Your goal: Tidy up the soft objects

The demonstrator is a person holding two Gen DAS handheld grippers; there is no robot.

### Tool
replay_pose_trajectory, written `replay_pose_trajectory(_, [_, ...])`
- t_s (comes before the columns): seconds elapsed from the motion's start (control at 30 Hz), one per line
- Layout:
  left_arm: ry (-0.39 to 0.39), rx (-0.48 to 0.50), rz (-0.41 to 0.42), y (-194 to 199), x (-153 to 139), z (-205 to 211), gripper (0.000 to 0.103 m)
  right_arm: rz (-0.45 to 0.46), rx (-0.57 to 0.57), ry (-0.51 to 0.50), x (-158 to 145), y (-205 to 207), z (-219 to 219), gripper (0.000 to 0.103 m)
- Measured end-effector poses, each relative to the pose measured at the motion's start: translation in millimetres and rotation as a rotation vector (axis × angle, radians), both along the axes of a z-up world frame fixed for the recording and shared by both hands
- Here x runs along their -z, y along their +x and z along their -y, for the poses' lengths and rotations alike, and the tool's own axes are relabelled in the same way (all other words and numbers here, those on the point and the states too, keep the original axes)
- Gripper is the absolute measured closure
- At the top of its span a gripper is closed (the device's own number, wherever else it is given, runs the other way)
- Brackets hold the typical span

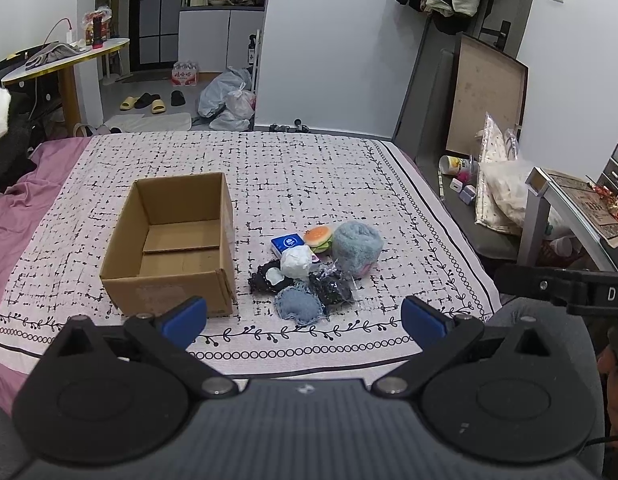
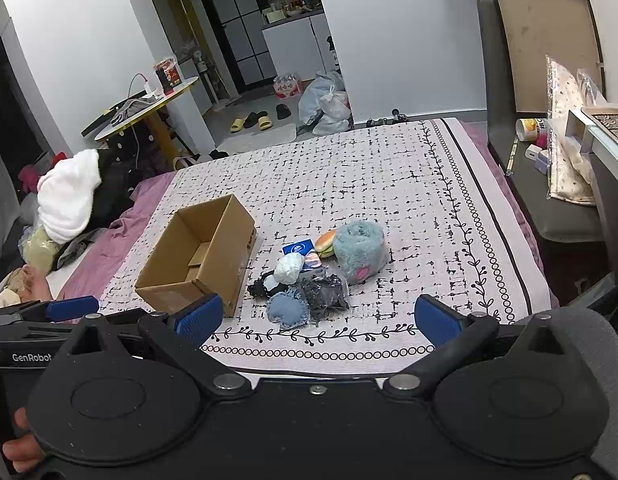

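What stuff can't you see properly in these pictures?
- Cardboard box: the floor near its front wall is hidden by that wall in both views.
- Black item: partly covered by the white bundle; unidentifiable.
- Blue packet: print too small to read.
- Bed: near edge hidden behind the left gripper body.

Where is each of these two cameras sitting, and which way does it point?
Left wrist view: on the left gripper, facing forward over the bed at the cardboard box and soft pile; its blue pads show, the right gripper at the edge.
Right wrist view: on the right gripper, looking the same way from further right; the left gripper and a hand show.
Shared: box, denim heart, fuzzy blue bundle.
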State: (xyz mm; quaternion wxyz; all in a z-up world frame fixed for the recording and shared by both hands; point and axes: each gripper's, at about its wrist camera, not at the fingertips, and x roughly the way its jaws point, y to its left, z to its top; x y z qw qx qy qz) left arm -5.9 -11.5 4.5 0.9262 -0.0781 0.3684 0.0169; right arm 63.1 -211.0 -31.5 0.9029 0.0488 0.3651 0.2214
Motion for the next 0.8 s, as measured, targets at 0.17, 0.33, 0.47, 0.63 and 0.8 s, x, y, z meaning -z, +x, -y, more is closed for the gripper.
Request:
replay_pose_trajectory(0.17, [0.002, 0.002, 0.002, -0.7, -0.8, 1.1, 0.001, 0.005, 0.001, 0.000, -1.1, -0.2, 2.3, 0.000])
replay_pose_trajectory(0.33, [-0.001, 0.006, 0.003, -0.7, -1.2, 1.6, 0.001, 0.011, 0.003, -0.004, -3.2, -1.2, 3.1, 0.000])
replay_pose_trajectory(0.47, [0.001, 0.008, 0.005, -1.8, -1.8, 3.3, 0.001, 0.011, 0.006, -0.005, -3.6, -2.1, 3.2, 0.000])
replay_pose_trajectory(0.63, [0.001, 0.009, 0.005, -2.4, -2.2, 4.0, 0.001, 0.012, 0.007, -0.005, -3.6, -2.1, 3.5, 0.000])
replay_pose_trajectory(0.8, [0.001, 0.011, 0.007, -3.3, -2.7, 4.7, 0.001, 0.013, 0.007, -0.005, -3.9, -2.1, 3.7, 0.000])
